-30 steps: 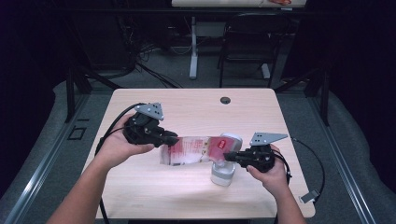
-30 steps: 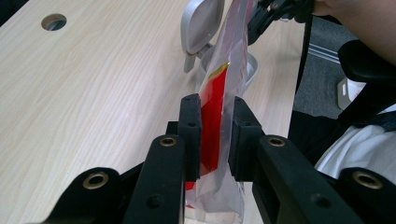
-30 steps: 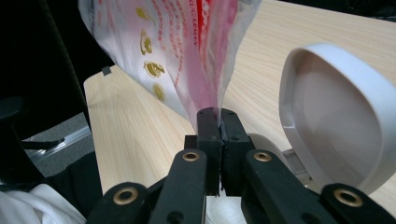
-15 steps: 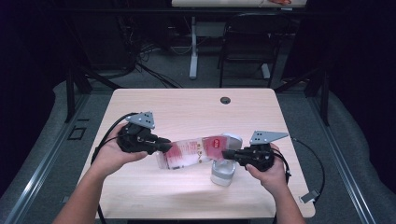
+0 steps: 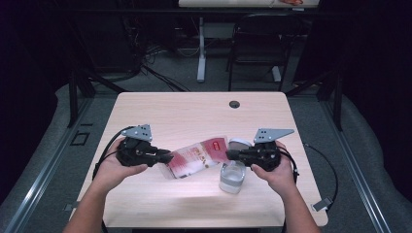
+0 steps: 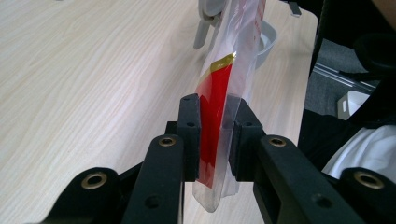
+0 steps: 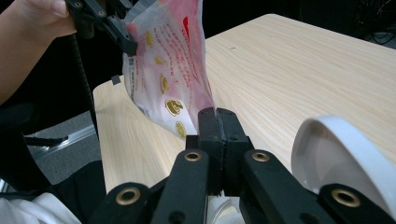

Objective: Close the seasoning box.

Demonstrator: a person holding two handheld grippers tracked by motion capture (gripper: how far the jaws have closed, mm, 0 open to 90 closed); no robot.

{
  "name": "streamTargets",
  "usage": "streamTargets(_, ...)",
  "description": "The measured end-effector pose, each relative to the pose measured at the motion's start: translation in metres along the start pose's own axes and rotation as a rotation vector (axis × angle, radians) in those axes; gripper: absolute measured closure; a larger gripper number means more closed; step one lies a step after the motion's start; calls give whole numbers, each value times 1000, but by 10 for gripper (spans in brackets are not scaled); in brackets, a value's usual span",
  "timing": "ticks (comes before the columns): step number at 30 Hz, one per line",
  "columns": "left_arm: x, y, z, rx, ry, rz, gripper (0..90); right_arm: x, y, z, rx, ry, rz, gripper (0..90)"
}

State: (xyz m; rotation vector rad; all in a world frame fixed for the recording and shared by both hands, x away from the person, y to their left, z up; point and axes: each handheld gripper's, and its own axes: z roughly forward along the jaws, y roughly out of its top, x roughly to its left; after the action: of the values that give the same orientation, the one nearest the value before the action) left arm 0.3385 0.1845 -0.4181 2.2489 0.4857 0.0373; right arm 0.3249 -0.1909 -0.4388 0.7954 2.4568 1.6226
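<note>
1. Wooden table (image 5: 194, 116), light grain, seen from above. Both forearms come in from the near edge, a gripper in each hand.
2. Task thing: a clear plastic pouch (image 5: 198, 158) with red and white print, held off the table surface between the two grippers, stretched roughly left to right, its right end slightly higher than its left.
3. Left gripper (image 5: 165, 158): at the pouch's left end. In the left gripper view the two black jaws are clamped on the pouch (image 6: 219, 116), which runs edge-on between the pads (image 6: 190, 135); a red panel with a gold band shows above the jaws, and the clear bottom edge hangs a little below them.
4. Right gripper (image 5: 228, 154): at the pouch's right end. In the right gripper view its jaws stand pressed together with a thin corner of the pouch (image 7: 170, 65) pinched between the tips; the pouch fans up and away from there toward the other hand's gripper (image 7: 105, 21).
5. Small clear container (image 5: 232, 177) stands on the table just below and beside the right gripper, near the pouch's right end; whether the pouch touches it I cannot tell.
6. White round lid (image 5: 239, 144) lies just behind the right gripper's jaws; its rim (image 7: 345, 144) shows close at right in the right gripper view.
7. Dark grommet hole (image 5: 234, 104) near the table's far edge, well apart from the work.
</note>
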Motion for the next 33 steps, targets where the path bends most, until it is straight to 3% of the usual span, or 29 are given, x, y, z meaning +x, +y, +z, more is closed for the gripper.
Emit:
streamTargets(14, 4, -20, 10, 0, -1, -12, 778, 5, 13, 7, 58, -7, -36, 900)
streamTargets(25, 10, -41, 14, -19, -12, -44, 774, 14, 24, 18, 113, -19, -76, 900)
streamTargets(33, 10, -48, 22, 27, 8, -36, 766, 16, 25, 26, 147, -26, -91, 900)
